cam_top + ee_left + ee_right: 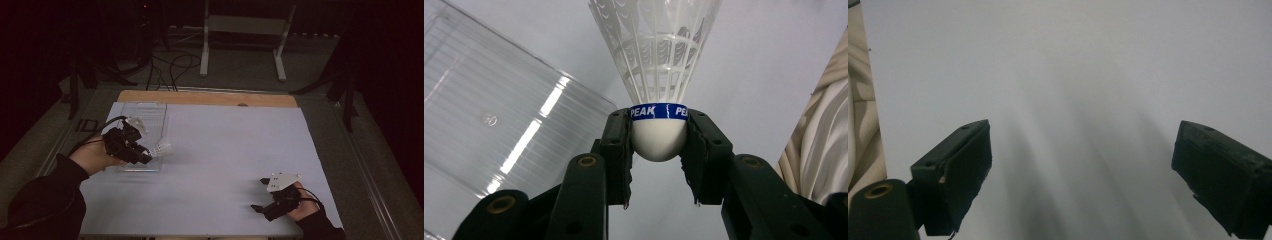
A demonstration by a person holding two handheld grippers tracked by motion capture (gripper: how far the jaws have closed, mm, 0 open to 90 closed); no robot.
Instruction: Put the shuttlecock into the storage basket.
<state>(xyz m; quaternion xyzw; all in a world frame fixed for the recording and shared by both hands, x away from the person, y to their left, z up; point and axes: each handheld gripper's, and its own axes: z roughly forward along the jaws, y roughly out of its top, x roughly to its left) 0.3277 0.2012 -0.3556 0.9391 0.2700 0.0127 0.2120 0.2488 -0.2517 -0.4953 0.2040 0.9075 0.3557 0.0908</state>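
I hold a white shuttlecock (659, 135) in my left gripper (658, 150), its two black jaws pinching the rounded cork head from either side, just below a blue band printed with the word PEAK. The mesh skirt fans out away from the gripper, so the grip sits on the firm, solid part and likely spares the fragile skirt from being crushed. From the high view, the left gripper (145, 156) carries the shuttlecock (161, 148) at the near right corner of a clear plastic tray (150, 111), skirt pointing away from the tray toward the middle of the table (225, 150); I cannot tell whether it hangs above the tray rim or just beside it. The tray lies flat on the table's pale sheet. My right gripper (260, 194) rests well away from the tray, near the table's front edge, its jaws spread wide with nothing between them, apparently kept out of the way while the left one works
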